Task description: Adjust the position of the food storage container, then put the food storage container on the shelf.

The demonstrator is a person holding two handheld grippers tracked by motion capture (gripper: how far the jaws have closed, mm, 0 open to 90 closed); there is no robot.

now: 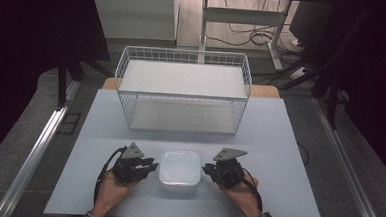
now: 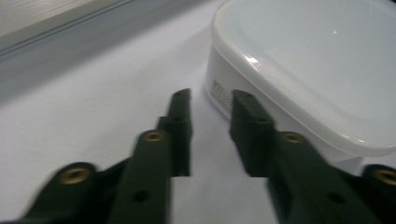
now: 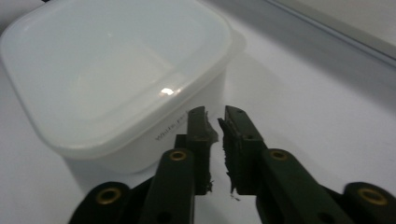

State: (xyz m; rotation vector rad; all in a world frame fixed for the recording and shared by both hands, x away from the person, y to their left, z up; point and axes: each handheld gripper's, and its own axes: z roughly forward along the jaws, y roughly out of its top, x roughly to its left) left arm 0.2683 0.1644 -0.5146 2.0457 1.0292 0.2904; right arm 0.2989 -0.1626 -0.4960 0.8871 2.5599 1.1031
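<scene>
Flanking: white lidded container (image 1: 179, 170), centre of tabletop (image 1: 104, 134)
Left gripper (image 1: 150, 167): at its 9 o'clock, narrow gap, empty
Right gripper (image 1: 207, 170): at its 3 o'clock, narrower gap, empty

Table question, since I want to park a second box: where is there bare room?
Bare table lies right of the right gripper, left of the left gripper, and between wire basket and white lidded container. Crowded around the container, flanked by both grippers.

Black fingers (image 2: 180, 121), brass screws, plaid cuffs
</scene>
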